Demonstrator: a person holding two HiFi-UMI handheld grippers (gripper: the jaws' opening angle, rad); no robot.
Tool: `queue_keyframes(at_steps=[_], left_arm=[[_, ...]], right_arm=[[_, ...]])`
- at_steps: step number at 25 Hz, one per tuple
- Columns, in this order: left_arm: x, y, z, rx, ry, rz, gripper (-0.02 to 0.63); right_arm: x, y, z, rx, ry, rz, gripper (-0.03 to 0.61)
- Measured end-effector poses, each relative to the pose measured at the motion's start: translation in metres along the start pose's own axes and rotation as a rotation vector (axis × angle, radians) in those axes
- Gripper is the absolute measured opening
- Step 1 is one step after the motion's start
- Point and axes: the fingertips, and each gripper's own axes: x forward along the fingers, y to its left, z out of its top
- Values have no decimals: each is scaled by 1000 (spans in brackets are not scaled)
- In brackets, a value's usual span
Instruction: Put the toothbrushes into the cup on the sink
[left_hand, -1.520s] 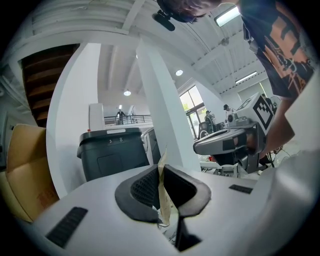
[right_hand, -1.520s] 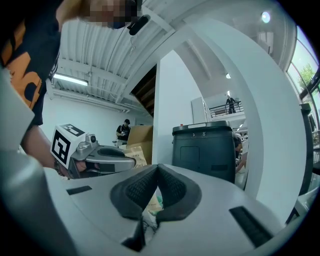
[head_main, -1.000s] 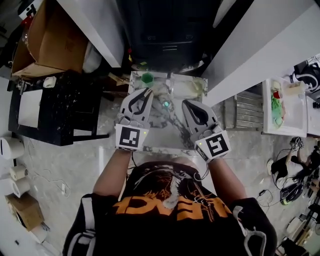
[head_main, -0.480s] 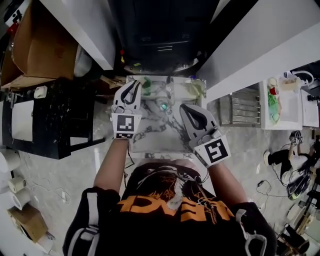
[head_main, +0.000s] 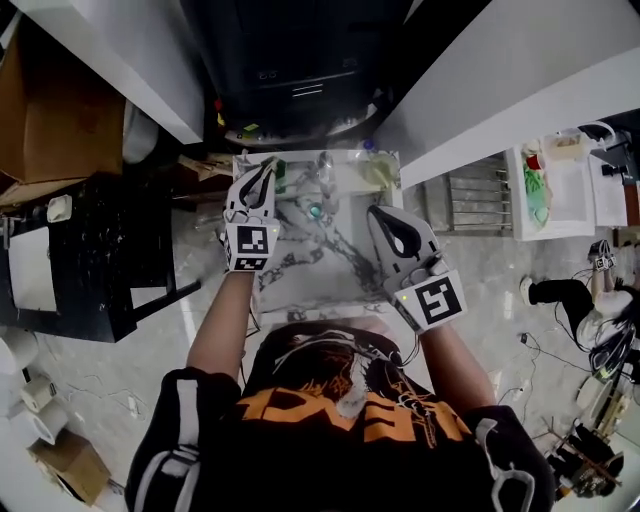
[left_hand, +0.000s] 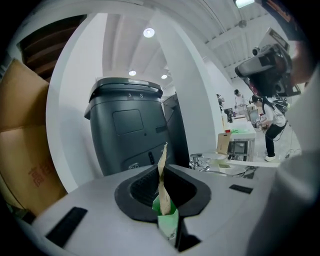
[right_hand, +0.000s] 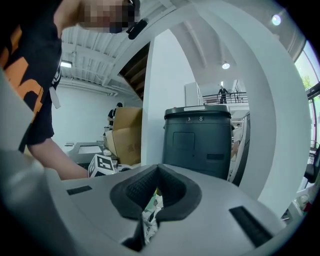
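Observation:
In the left gripper view my left gripper is shut on a toothbrush with a beige handle and a green part, which sticks up between the pads. From the head view, that gripper sits at the back left corner of the marble sink, right beside the green cup, which it mostly hides. My right gripper hovers over the sink's right side, shut with nothing in it; its pads meet in the right gripper view.
A faucet stands at the back of the sink and a drain lies in the basin. A dark grey bin stands behind the sink. A black table is on the left and a white counter on the right.
My left gripper has moved away from me toward the back left corner, closing in on the green cup. The right gripper has stayed about where it was.

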Motion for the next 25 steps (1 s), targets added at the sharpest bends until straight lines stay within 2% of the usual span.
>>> queue_keyframes(at_steps=[3, 4, 6, 8, 15, 18, 21, 25], left_arm=[[6, -8, -1, 21, -7, -28, 55], [8, -10, -1, 29, -9, -37, 76], [7, -12, 0, 37, -12, -50, 179], [5, -11, 0, 33, -16, -54, 202], [-15, -14, 18, 38, -56, -88, 207], [-32, -11, 33, 43, -75, -61, 201], [-50, -6, 58, 40, -124, -33, 187], [-67, -9, 89, 45, -169, -49, 184]], right_arm=[[1, -6, 0, 6, 1, -22, 14], [1, -6, 0, 7, 0, -25, 14], [3, -4, 0, 6, 2, -24, 14], [6, -1, -2, 7, 4, -17, 14], [22, 11, 3, 13, -17, 24, 14], [28, 18, 10, 6, -36, 47, 14], [30, 23, 16, 0, -53, 63, 14], [27, 25, 21, -13, -63, 77, 14]])
